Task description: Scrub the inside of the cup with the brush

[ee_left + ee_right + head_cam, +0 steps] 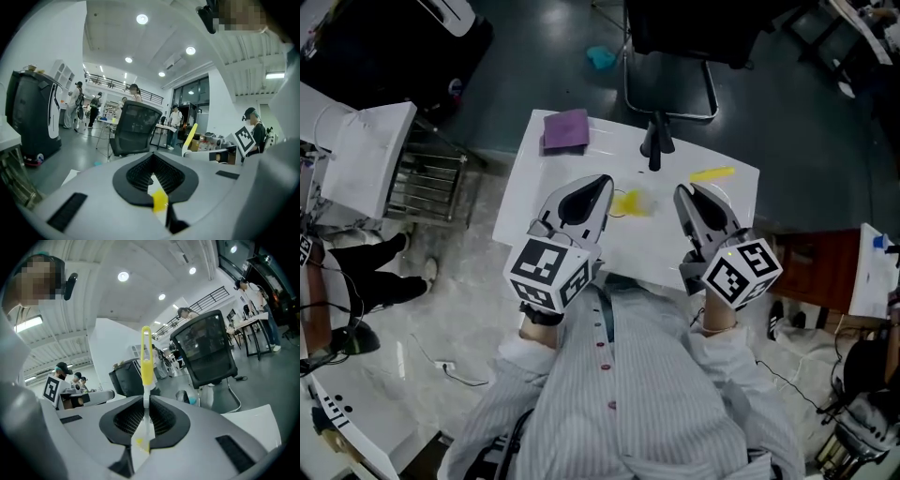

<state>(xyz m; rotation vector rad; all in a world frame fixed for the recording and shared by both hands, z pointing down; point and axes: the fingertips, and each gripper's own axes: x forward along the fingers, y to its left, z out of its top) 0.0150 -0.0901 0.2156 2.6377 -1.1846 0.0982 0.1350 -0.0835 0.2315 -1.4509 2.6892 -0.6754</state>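
Over the white table my left gripper is shut, and a yellow piece is pinched between its jaws. In the head view that yellow part belongs to a clear cup just off its tip; the cup's body is hard to make out. To the right, my right gripper is shut on the brush. The brush's pale shaft passes between the jaws and its yellow handle stands up beyond them. The brush also shows at the right of the left gripper view. The two grippers point forward, side by side and apart.
A purple cloth lies at the table's far left corner, and a black stand is at its far edge. An office chair stands beyond the table. A metal rack is on the left, and a teal item lies on the floor.
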